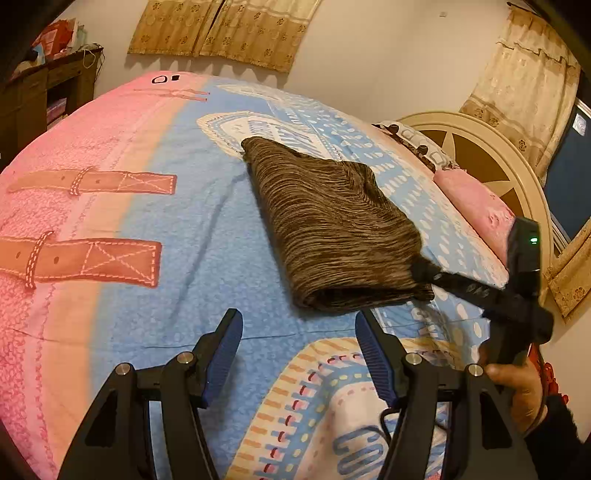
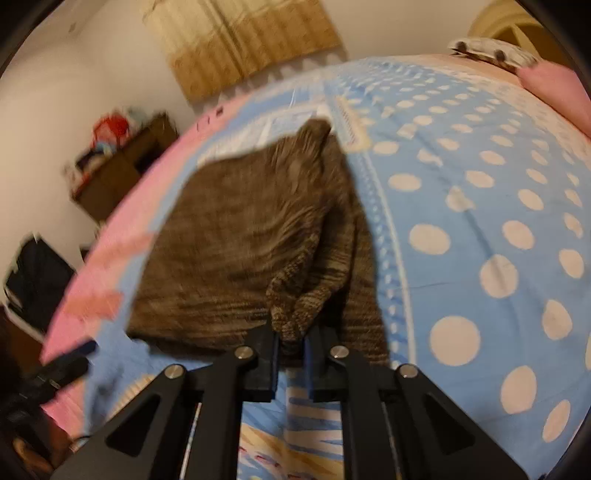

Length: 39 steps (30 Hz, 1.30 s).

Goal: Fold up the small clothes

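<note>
A brown knitted garment lies folded on the patterned bedsheet. My left gripper is open and empty, just in front of the garment's near fold, not touching it. My right gripper is shut on a bunched corner of the garment, which it holds lifted at the near right edge. In the left wrist view the right gripper reaches in from the right to that corner. The right wrist view is blurred.
A pink pillow and a round cream headboard are at the right end of the bed. A dark wooden shelf stands by the far left wall. Curtains hang on the wall behind.
</note>
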Each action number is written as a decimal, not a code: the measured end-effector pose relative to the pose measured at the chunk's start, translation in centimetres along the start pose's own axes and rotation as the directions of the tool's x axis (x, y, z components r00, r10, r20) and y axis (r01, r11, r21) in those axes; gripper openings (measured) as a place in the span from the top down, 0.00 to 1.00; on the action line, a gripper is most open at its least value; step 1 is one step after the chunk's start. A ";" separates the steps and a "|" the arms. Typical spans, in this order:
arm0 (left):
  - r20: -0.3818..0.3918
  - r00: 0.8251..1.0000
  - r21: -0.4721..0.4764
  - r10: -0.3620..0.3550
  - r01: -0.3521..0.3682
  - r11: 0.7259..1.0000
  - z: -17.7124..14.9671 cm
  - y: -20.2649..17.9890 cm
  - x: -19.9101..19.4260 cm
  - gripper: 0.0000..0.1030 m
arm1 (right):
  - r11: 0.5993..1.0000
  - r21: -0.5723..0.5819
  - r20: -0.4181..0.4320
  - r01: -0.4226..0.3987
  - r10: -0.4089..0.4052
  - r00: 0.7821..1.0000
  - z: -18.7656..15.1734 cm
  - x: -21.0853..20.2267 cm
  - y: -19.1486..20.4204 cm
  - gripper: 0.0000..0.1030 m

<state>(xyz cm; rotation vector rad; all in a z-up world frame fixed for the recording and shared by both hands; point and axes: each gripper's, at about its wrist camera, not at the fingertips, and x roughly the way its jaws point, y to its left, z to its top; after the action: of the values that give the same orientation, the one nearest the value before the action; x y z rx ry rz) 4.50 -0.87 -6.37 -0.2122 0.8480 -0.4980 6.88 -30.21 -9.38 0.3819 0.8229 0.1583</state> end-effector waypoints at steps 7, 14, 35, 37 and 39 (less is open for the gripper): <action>-0.020 0.999 0.009 0.028 -0.027 1.000 0.1 0.3 0.4 0.38 | 0.993 0.104 -0.058 -0.053 0.060 0.997 -1.3 -0.3 -4.1 0.90; -0.006 0.989 0.083 0.150 -0.149 0.985 1.7 -0.4 1.6 0.38 | 0.993 -0.003 0.096 0.115 -0.114 0.989 -0.6 -5.7 -2.2 0.81; -0.074 0.945 0.160 0.317 -0.303 0.939 5.9 -2.0 10.2 0.35 | 0.994 0.101 0.022 0.048 -0.050 0.998 5.6 3.7 -5.4 0.54; -0.070 0.947 0.138 0.314 -0.303 0.943 5.8 -1.5 10.0 0.31 | 0.995 0.080 0.061 0.052 -0.057 0.997 4.8 1.7 -5.2 0.54; -0.077 0.949 0.126 0.305 -0.294 0.947 5.8 -1.4 9.8 0.31 | 0.995 0.078 0.093 0.063 -0.070 0.993 4.1 0.0 -5.0 0.54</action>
<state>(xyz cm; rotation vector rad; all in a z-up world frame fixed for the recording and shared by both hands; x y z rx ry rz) 13.85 -7.06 -8.61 0.0470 0.9241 -0.2703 9.90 -35.93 -8.79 0.4294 0.7470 0.0466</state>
